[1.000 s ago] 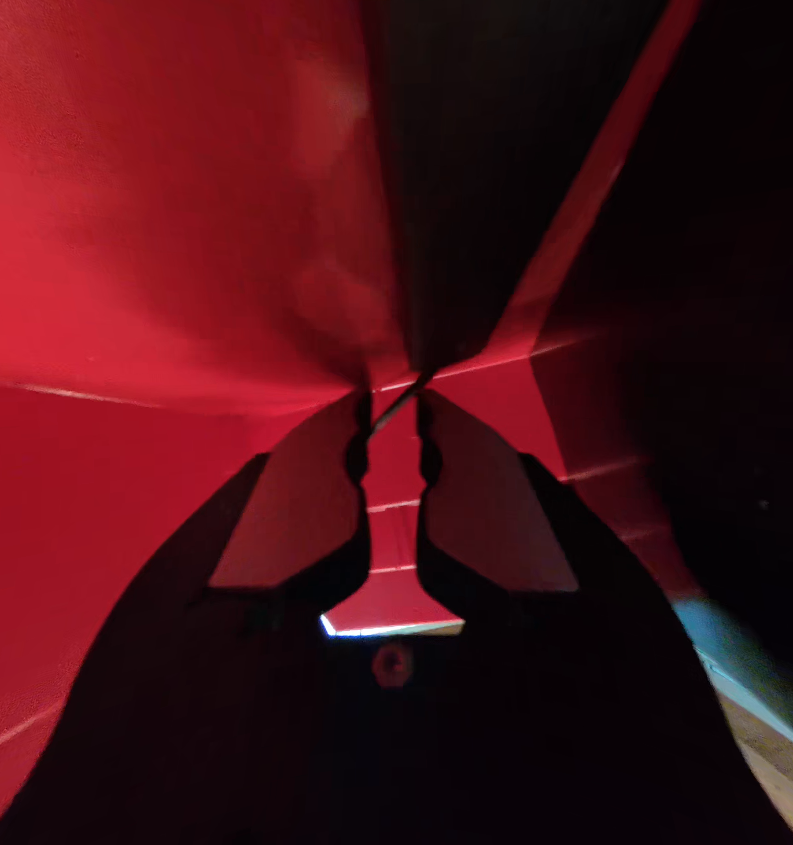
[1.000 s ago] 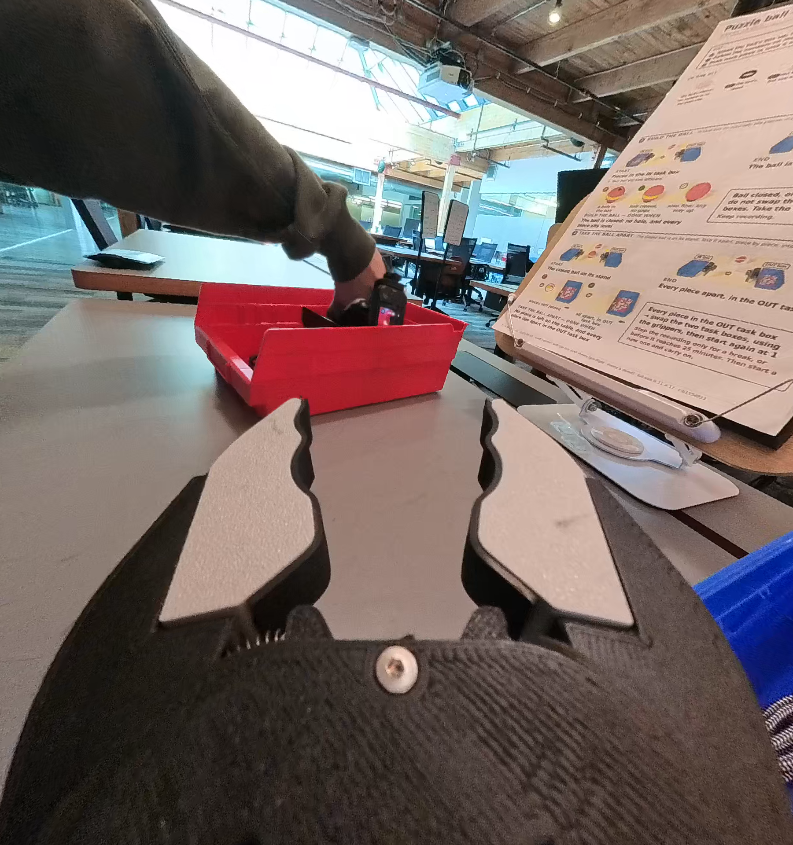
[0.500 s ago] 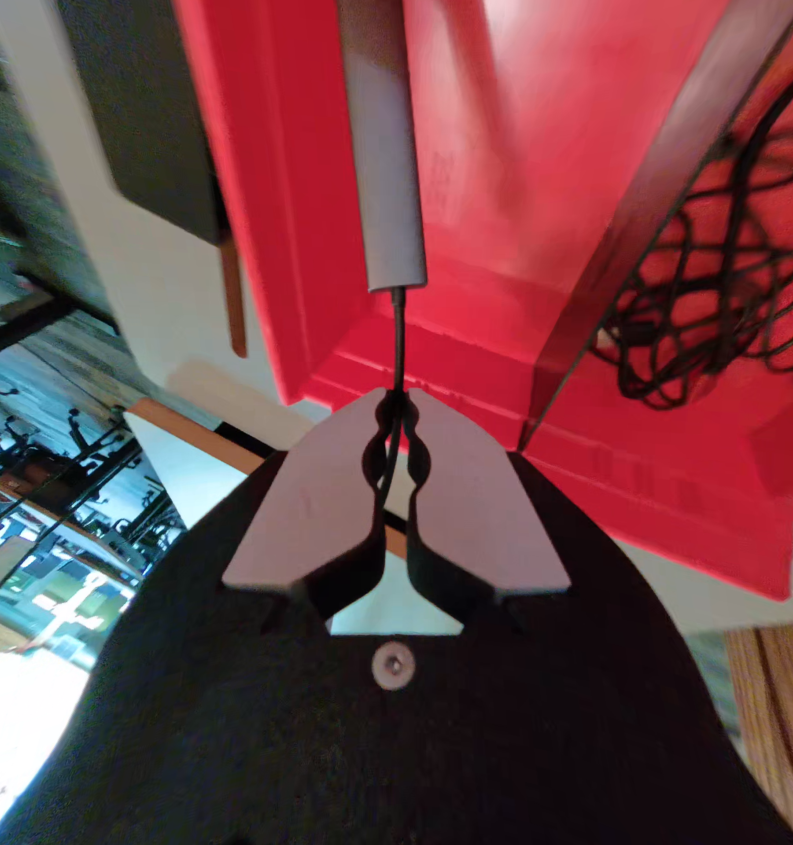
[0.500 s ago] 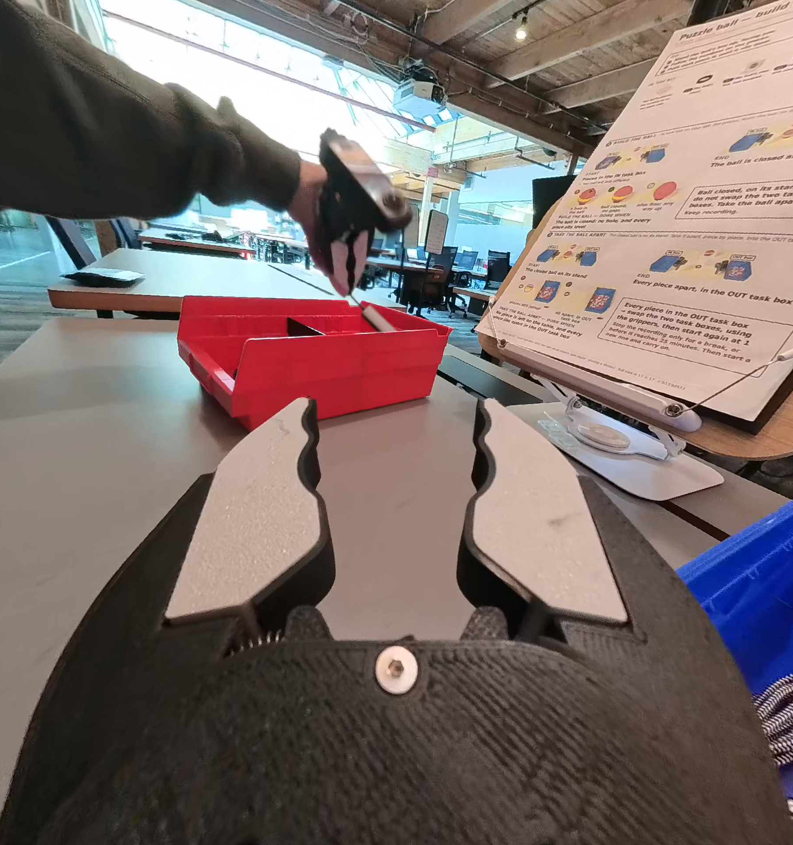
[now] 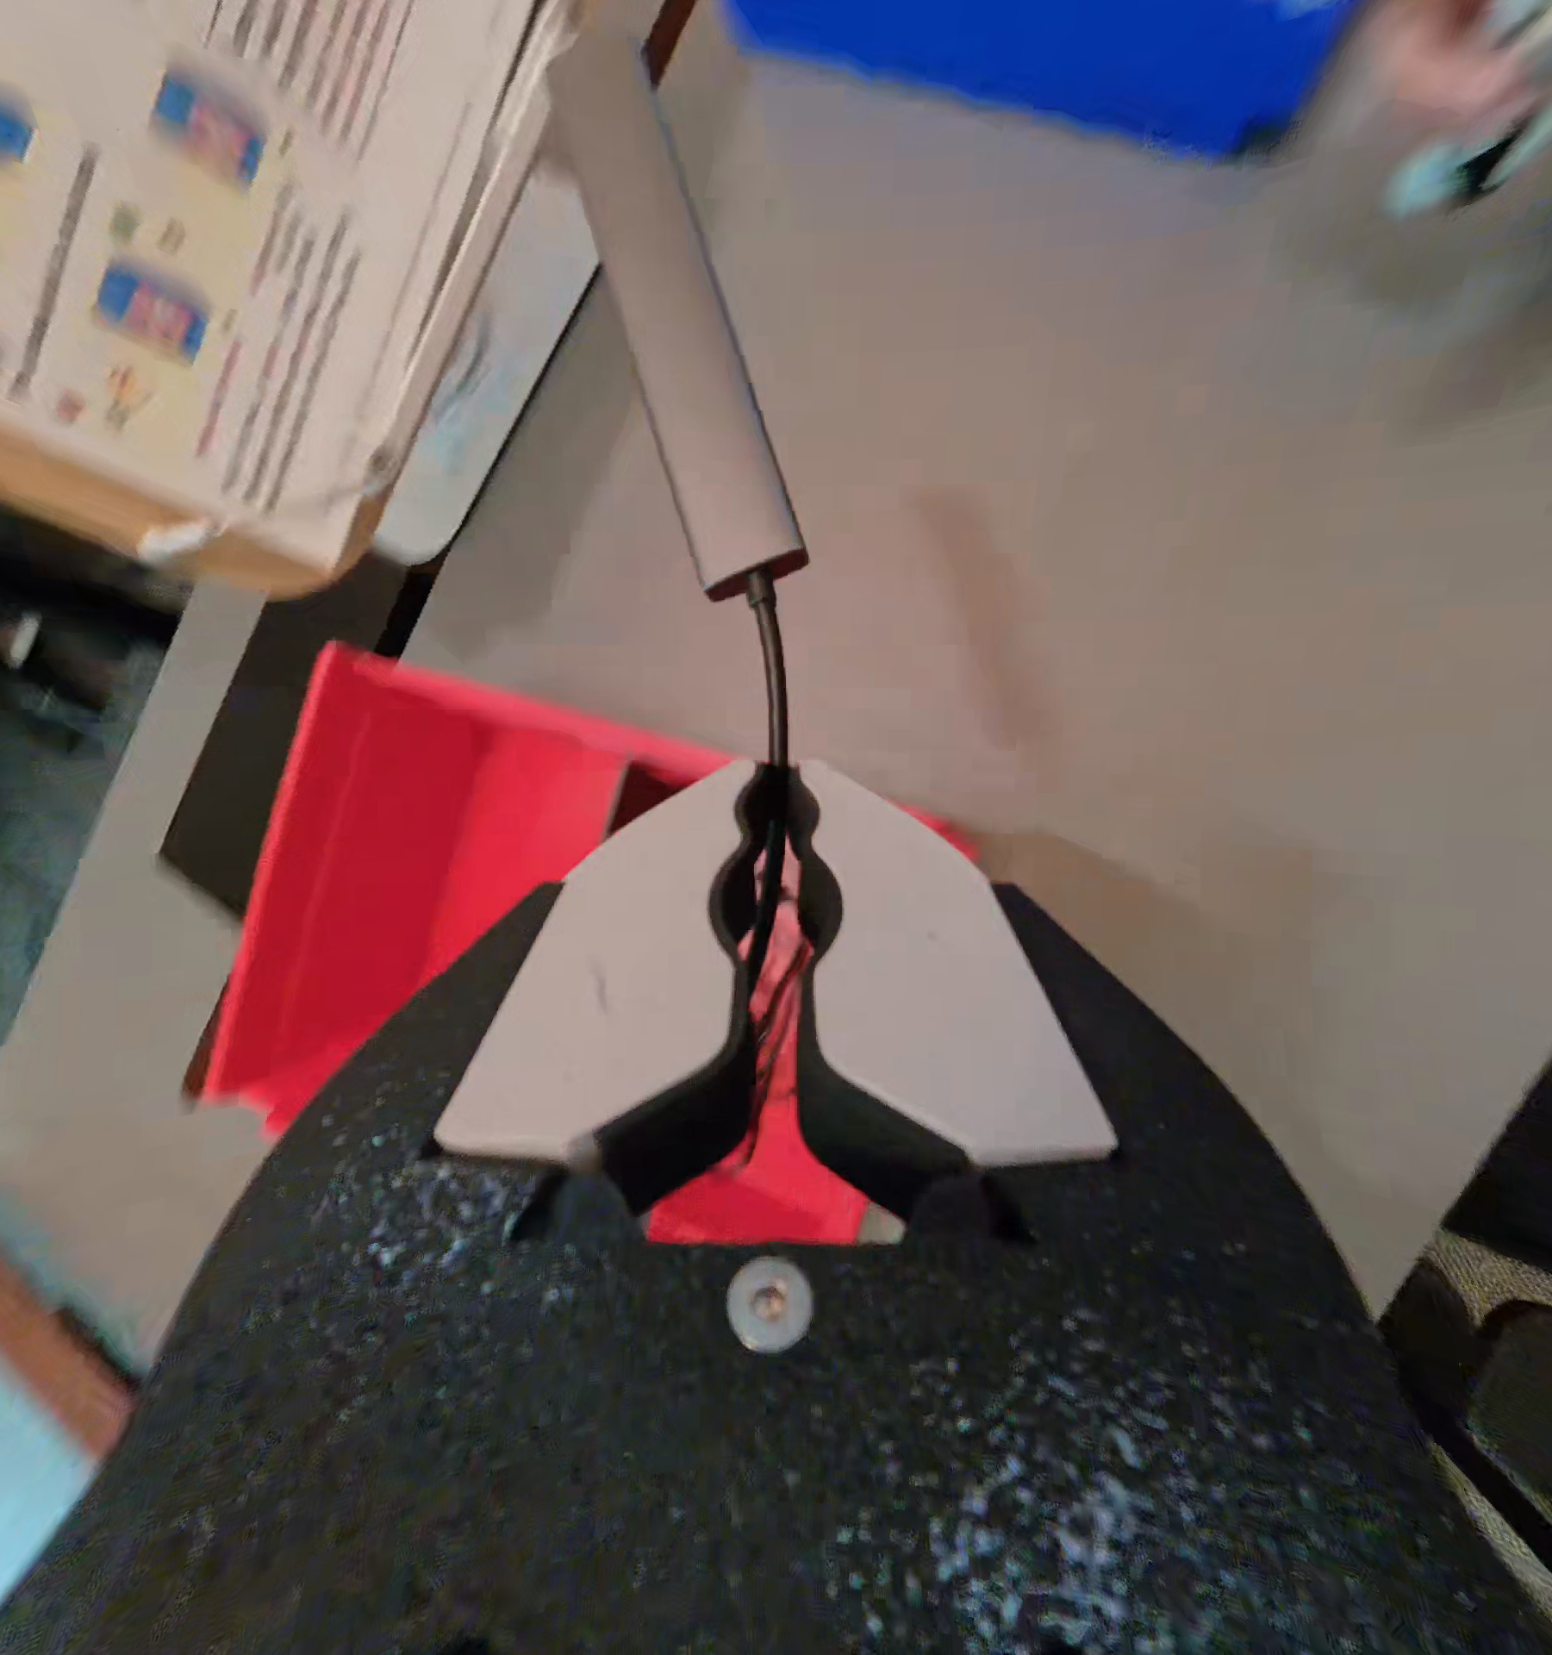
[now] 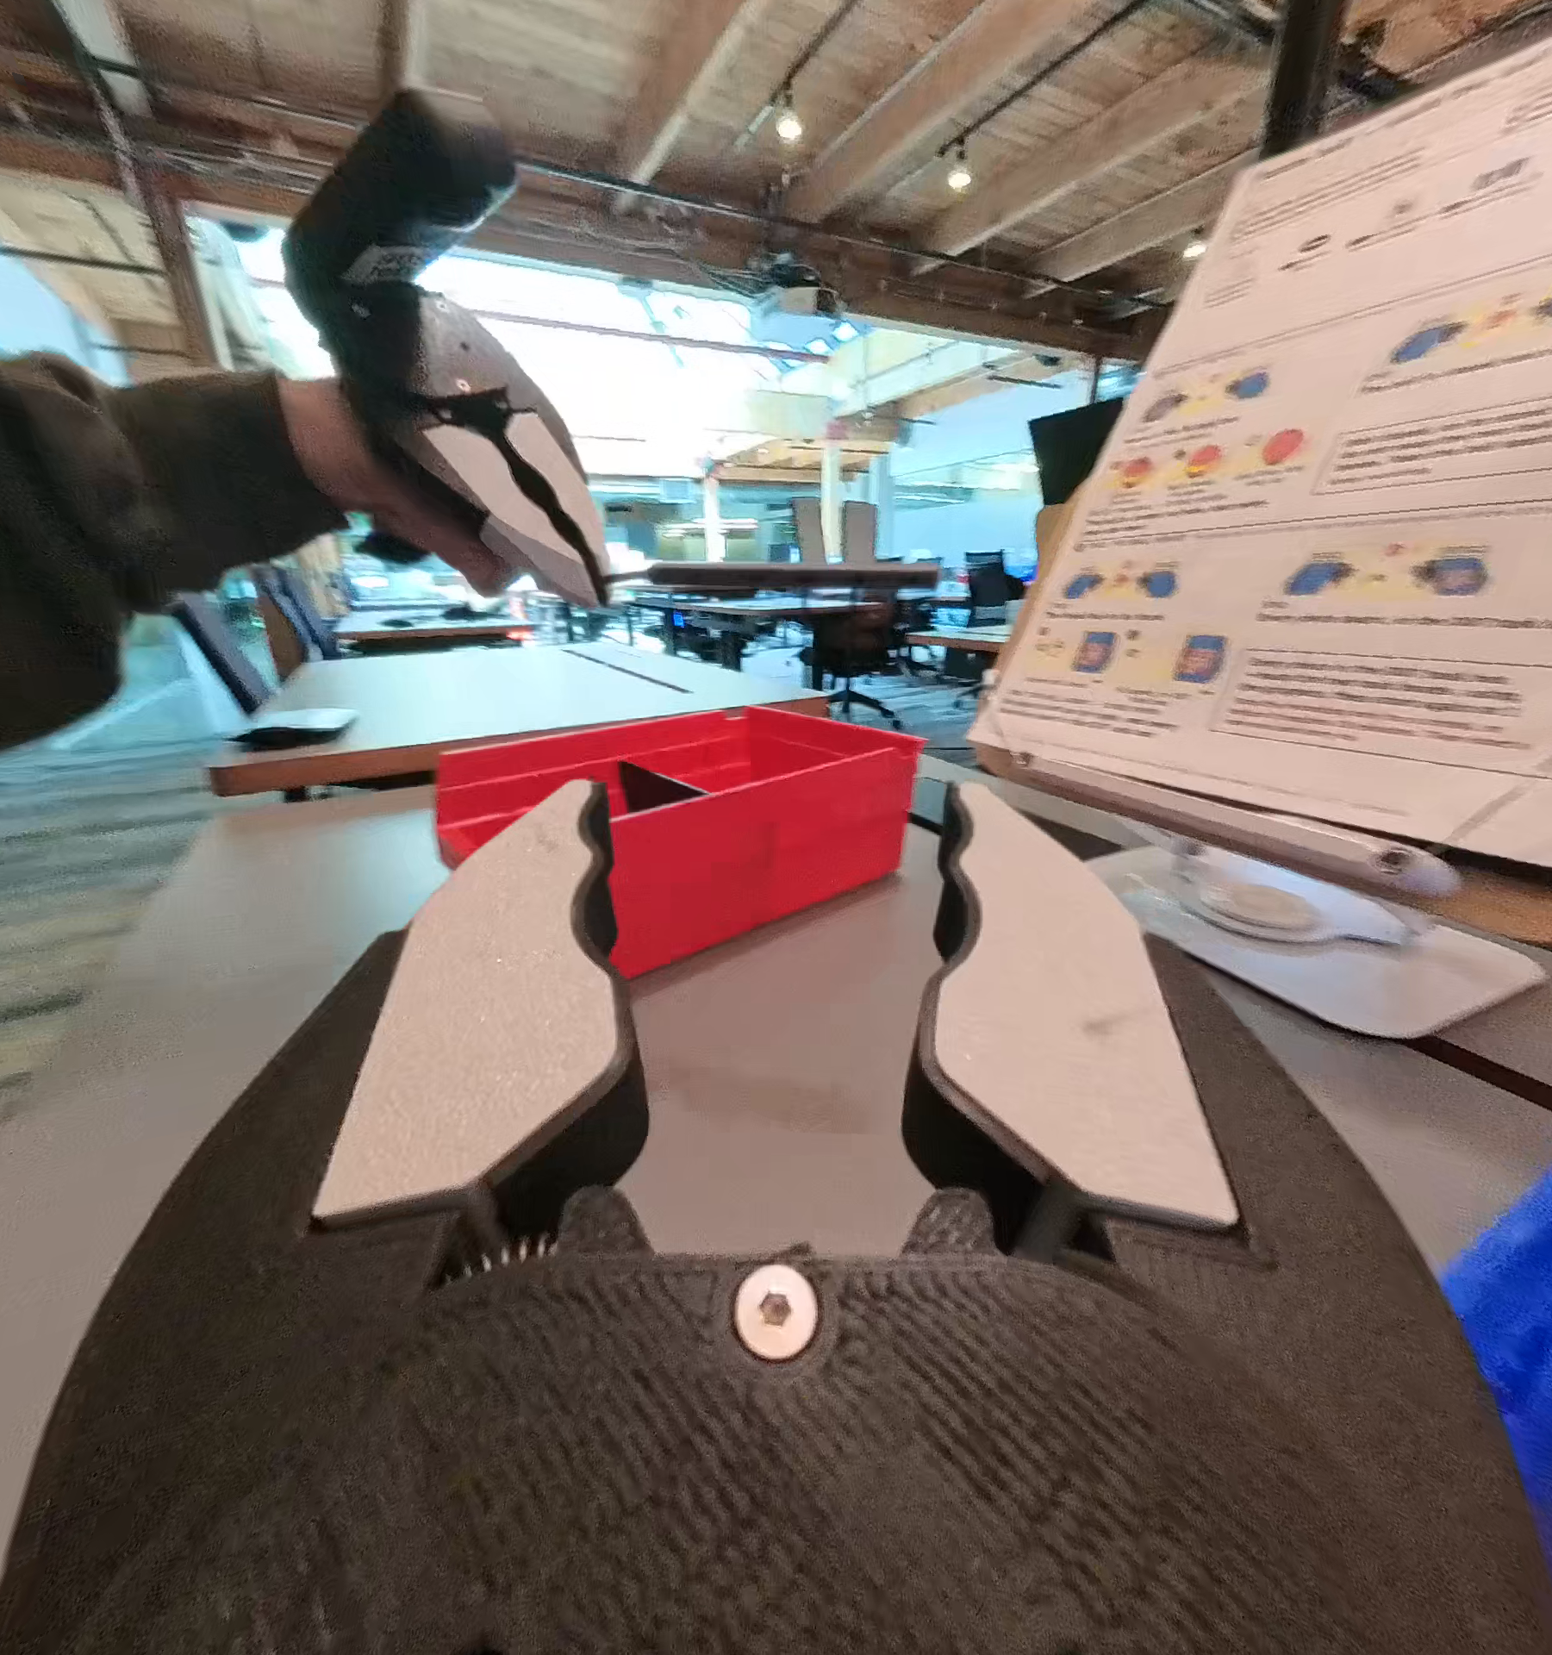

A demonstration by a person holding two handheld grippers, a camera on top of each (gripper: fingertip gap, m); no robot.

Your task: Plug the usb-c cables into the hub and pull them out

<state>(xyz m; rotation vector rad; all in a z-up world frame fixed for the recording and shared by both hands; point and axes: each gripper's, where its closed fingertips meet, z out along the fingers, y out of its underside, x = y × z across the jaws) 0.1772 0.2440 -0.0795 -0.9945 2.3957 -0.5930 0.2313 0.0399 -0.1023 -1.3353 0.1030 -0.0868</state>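
left tool (image 5: 776, 779) is clamped on the hub's thin black lead (image 5: 776, 681), pinched right at the tips. the grey hub (image 5: 682, 340) hangs off that lead in the air, clear of the red bin (image 5: 414, 851) and above the table (image 5: 1112, 537); nothing else supports it

from the right wrist view the left tool (image 6: 597, 587) is up high over the red bin (image 6: 754, 833), tips pointing toward the instruction board (image 6: 1345, 537) side. the hub there is only a dark blurred bar (image 6: 790, 573) running roughly level away from those tips

right tool (image 6: 776, 967) sits low over the table (image 6: 217, 985) with its fingers spread and nothing between them. a blue bin (image 6: 1542, 1343) is at its right edge; no loose usb-c cables are visible in either current view

key relation: hub's long axis runs straight on from the left tool's pointing direction, so its far end faces away from the left tool. which face carries the ports i can't tell, too blurred. hub is ahead of and well above the right tool, so the right one is the free hand for a cable plug

judgement: hub still needs setting down or steadying. held by the lead alone it will swing, and pushing a plug in would just shove it away
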